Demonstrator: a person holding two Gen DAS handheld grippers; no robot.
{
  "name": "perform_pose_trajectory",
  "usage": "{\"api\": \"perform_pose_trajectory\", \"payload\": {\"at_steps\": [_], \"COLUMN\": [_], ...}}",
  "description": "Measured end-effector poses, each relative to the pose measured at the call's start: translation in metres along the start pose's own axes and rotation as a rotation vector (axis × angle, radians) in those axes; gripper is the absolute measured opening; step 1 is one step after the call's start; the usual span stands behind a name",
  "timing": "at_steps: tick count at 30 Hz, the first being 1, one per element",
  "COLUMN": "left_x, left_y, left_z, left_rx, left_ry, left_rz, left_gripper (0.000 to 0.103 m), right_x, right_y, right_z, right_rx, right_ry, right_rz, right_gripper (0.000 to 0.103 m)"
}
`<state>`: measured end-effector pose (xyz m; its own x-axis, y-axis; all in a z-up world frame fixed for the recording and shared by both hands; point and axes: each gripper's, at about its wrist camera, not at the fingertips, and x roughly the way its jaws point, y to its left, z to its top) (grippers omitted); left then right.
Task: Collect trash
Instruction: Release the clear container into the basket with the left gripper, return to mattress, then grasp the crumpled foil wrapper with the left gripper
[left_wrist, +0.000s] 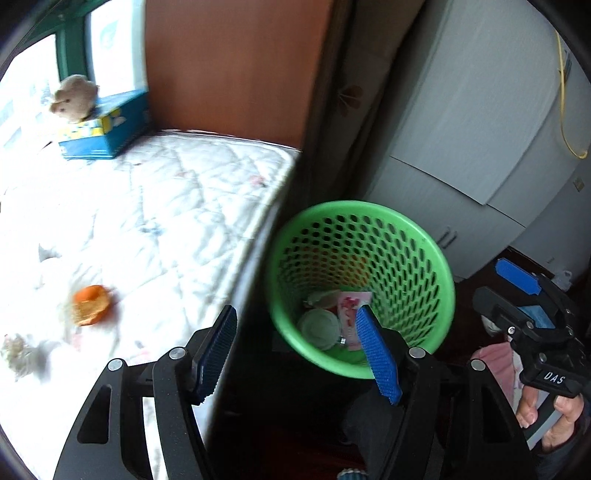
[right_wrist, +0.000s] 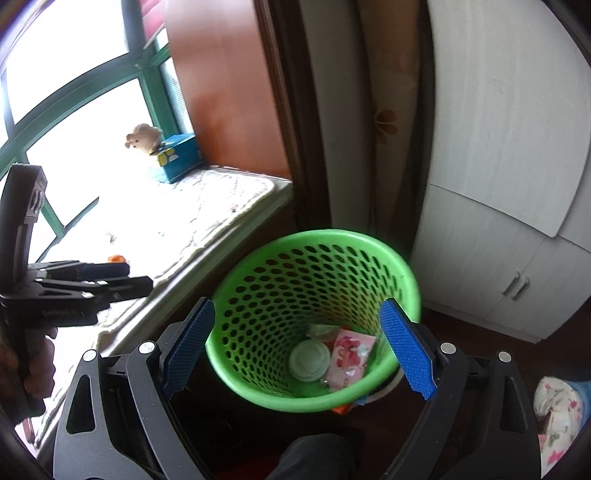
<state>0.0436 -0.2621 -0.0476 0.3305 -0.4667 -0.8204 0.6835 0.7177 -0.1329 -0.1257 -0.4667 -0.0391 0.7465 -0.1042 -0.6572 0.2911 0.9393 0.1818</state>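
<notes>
Basket of green perforated plastic holds a round lid and pink wrapper; both hand-held grippers, left and right, gape empty above it.

Right gripper hangs over the green mesh bin, blue pads spread wide with nothing between them. Down in the bin lie a pale round lid and a pink wrapper, touching. Off to the left, the left gripper reaches across the white quilted mattress, close to an orange scrap.
</notes>
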Motion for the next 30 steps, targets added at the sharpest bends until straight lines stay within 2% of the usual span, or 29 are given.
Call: {"api": "perform_pose_trajectory", "payload": {"at_steps": [10, 13, 16, 23, 30], "left_x": [-0.053, -0.066, -0.074, -0.084, -0.075], "left_y": [0.097, 0.132, 0.164, 0.226, 0.26], "left_z": [-0.013, -0.018, -0.025, -0.047, -0.061], "left_rx": [-0.139, -0.201, -0.248, -0.341, -0.388], "left_ry": [-0.093, -0.112, -0.115, -0.096, -0.065], "left_rz": [0.213, 0.285, 0.353, 0.431, 0.424], "left_gripper": [0.065, 0.072, 0.072, 0.072, 0.072], "right_x": [0.008, 0.01, 0.013, 0.022, 0.028], "right_y": [0.046, 0.061, 0.078, 0.118, 0.153], "right_z": [0.012, 0.014, 0.014, 0.014, 0.01], "right_rx": [-0.057, -0.075, -0.098, -0.146, -0.172], "right_ry": [0.005, 0.01, 0.018, 0.043, 0.064], "right_rz": [0.067, 0.095, 0.119, 0.172, 0.211], "right_gripper": [0.09, 0.09, 0.09, 0.09, 0.09]}}
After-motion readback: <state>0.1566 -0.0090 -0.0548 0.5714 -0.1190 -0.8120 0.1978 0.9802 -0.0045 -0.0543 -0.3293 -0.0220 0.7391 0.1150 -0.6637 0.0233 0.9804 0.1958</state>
